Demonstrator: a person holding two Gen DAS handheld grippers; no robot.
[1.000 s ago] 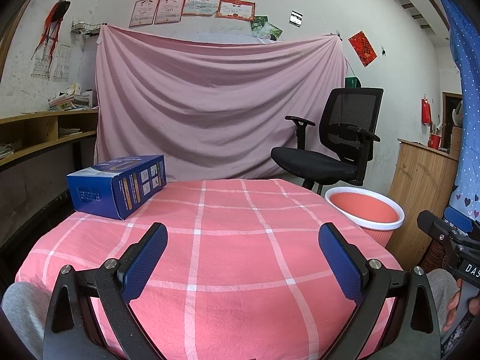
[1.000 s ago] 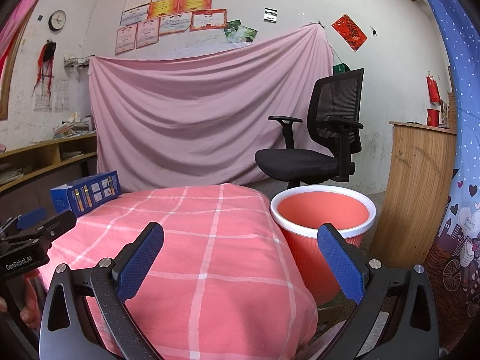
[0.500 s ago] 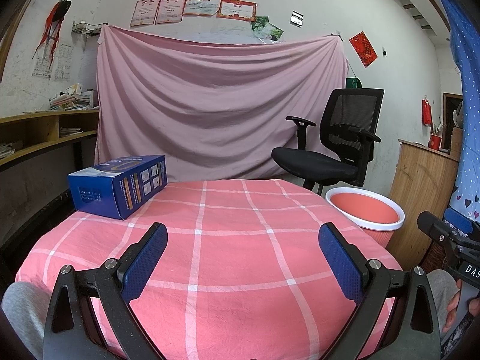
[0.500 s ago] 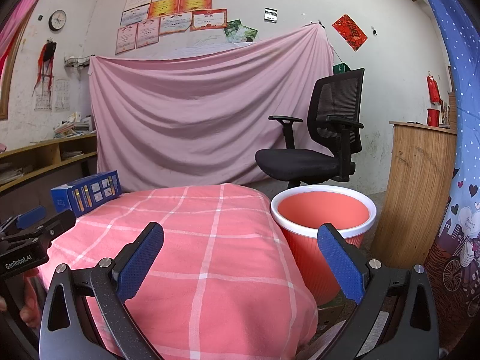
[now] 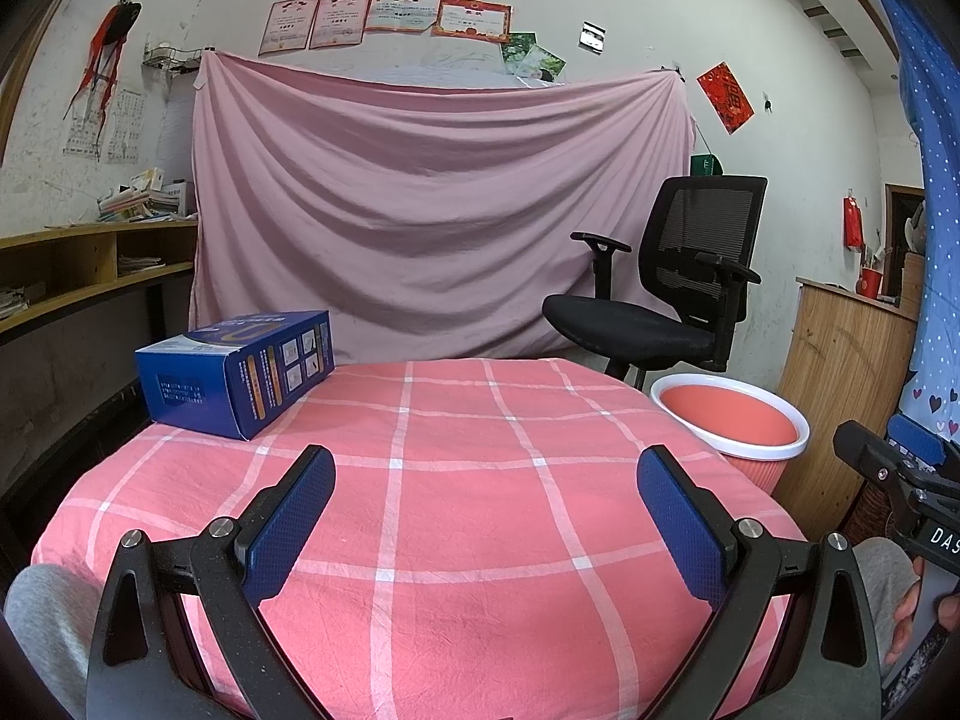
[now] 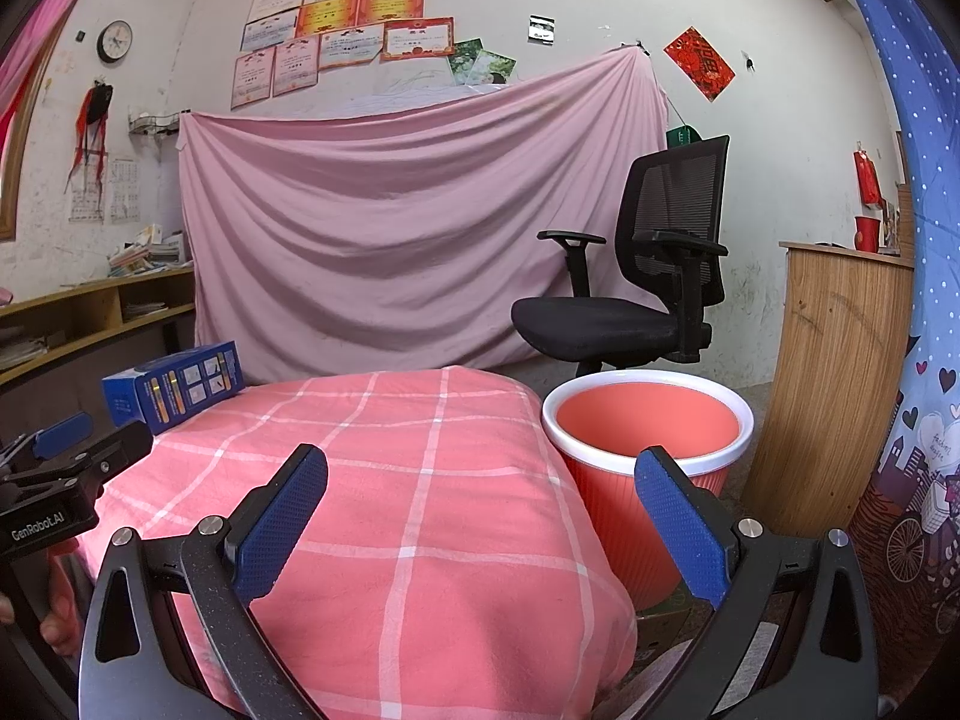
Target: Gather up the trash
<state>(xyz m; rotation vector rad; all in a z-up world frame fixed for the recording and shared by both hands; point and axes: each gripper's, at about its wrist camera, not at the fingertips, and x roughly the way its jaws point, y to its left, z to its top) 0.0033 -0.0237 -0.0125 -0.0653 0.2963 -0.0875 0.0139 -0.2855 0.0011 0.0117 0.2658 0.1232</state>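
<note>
A blue cardboard box point(image 5: 240, 373) lies at the far left of the round table with the pink checked cloth point(image 5: 456, 480); it also shows in the right wrist view point(image 6: 174, 389). A coral bin with a white rim point(image 6: 648, 450) stands on the floor right of the table, also in the left wrist view point(image 5: 732, 429). My left gripper point(image 5: 486, 480) is open and empty above the table's near edge, well short of the box. My right gripper point(image 6: 480, 480) is open and empty over the table's right edge, beside the bin.
A black office chair point(image 5: 672, 300) stands behind the bin. A wooden cabinet point(image 6: 834, 384) stands to the bin's right. Wooden shelves point(image 5: 78, 264) run along the left wall. A pink sheet point(image 5: 432, 210) hangs at the back.
</note>
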